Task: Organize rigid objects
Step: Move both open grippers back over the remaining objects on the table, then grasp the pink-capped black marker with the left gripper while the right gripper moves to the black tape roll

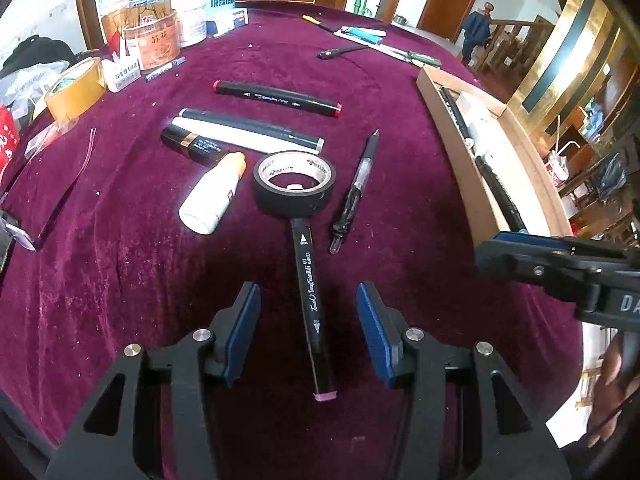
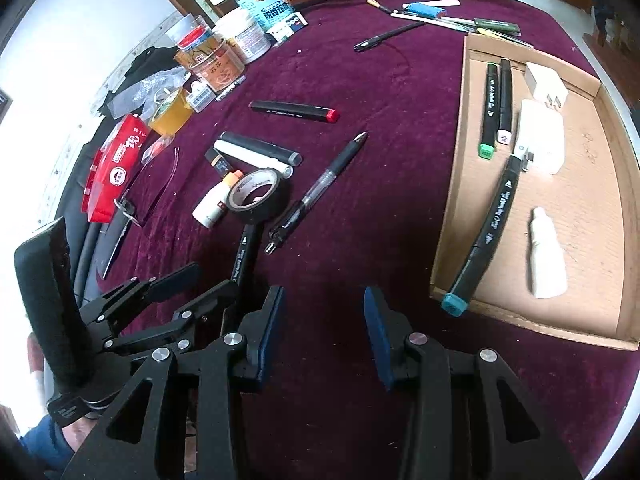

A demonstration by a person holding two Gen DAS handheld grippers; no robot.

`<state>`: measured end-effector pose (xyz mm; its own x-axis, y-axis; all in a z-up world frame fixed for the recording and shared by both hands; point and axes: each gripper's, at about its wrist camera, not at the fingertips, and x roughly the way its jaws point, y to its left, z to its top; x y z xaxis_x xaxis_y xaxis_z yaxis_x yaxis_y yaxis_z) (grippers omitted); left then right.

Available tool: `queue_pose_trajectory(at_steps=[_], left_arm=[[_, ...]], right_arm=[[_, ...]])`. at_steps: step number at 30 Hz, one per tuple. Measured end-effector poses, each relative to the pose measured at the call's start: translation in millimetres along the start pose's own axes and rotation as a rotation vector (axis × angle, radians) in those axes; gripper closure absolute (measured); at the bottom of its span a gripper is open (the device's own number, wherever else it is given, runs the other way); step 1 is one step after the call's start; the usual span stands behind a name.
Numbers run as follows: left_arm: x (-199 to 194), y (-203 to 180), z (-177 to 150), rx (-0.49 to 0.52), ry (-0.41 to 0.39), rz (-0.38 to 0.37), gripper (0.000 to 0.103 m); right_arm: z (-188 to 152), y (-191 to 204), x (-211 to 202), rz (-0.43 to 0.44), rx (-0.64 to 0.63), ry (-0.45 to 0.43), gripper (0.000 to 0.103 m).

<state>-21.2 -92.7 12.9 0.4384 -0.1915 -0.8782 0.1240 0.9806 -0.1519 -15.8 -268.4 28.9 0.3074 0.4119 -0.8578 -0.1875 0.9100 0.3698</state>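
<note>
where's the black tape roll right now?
In the left wrist view the black tape roll lies mid-cloth, between the white bottle and the clear pen, over the far end of the pink-tipped marker.

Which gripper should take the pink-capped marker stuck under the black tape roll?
Left. The left gripper already straddles the pink-capped marker, jaws open. The right gripper is empty, nearer the cardboard tray.

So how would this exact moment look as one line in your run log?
left gripper: open, straddling pink-tipped marker, not gripping | right gripper: open, empty | marker's far end under black tape roll | cardboard tray: three markers inside
</note>
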Motion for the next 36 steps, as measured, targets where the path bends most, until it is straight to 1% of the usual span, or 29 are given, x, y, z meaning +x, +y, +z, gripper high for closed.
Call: queue_pose_trajectory(at_steps=[2, 5, 11, 15, 17, 18, 19, 20, 23, 28, 32, 36], left_arm=[[4, -2, 0, 0.005, 0.003, 0.015, 0.054], [9, -5, 1, 0.033, -0.001, 0.066, 0.054], [20, -8, 1, 0.087, 0.006, 0.140, 0.054], [25, -8, -1, 0.108, 0.013, 0.163, 0.055], [26, -7, -2, 0.117, 0.009, 0.166, 0.056], [26, -7, -2, 0.123, 0.005, 0.167, 0.058], [26, -8, -3, 0.130, 0.001, 0.164, 0.064], [26, -8, -3, 0.135, -0.003, 0.161, 0.071], [24, -2, -3, 0.122, -0.009, 0.145, 0.084], [19, 15, -6, 0.077, -0.014, 0.146, 0.087], [14, 30, -10, 0.043, -0.018, 0.155, 0.087], [8, 44, -17, 0.029, -0.022, 0.166, 0.087]], right_arm=[[1, -2, -1, -0.002, 0.001, -0.002, 0.067], [2, -5, -1, -0.002, 0.003, -0.003, 0.067], [4, -10, -1, -0.001, 0.010, -0.003, 0.067], [6, -10, 2, 0.002, 0.012, 0.002, 0.067], [7, -9, 3, 0.003, 0.011, 0.005, 0.067], [7, -9, 3, 0.003, 0.011, 0.006, 0.067], [7, -9, 4, 0.004, 0.011, 0.007, 0.067], [8, -8, 5, 0.004, 0.010, 0.008, 0.067], [8, -5, 7, 0.006, 0.007, 0.012, 0.067], [12, 5, 12, 0.011, -0.013, 0.018, 0.067], [17, 16, 19, 0.014, -0.031, 0.024, 0.066], [23, 32, 24, 0.024, -0.061, 0.018, 0.058]])
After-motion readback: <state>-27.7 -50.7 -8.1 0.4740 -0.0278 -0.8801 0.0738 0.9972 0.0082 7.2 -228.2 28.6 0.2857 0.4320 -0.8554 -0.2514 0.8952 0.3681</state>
